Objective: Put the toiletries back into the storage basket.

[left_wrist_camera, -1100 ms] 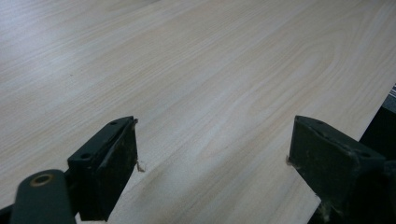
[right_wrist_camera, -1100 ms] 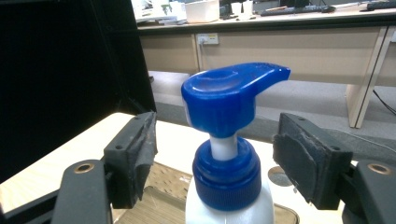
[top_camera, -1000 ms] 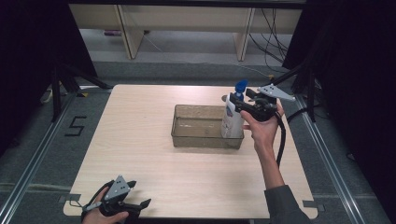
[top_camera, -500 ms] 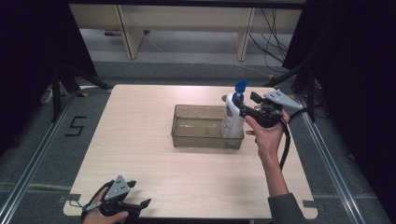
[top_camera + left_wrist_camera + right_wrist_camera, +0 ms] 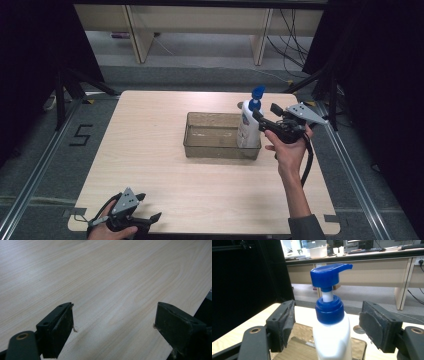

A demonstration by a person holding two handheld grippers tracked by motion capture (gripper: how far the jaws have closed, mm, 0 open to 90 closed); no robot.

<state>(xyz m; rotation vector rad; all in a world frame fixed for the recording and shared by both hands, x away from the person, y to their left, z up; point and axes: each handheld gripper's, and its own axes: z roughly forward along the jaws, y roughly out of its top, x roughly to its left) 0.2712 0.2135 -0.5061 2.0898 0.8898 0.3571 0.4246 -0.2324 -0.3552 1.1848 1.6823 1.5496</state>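
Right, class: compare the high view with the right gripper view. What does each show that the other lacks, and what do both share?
High view alone: the left gripper near the table's front edge, and the person's forearm. Right gripper view alone: a desk with white boxes far behind, and the pump's nozzle close up. Both: the white pump bottle standing in the clear tray, between the right gripper's open jaws.

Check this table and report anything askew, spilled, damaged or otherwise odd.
Nothing stands out. The white pump bottle with a blue pump head stands upright in the right end of the clear rectangular plastic bin. The right gripper is open around its neck. No spill shows on the light wooden table.
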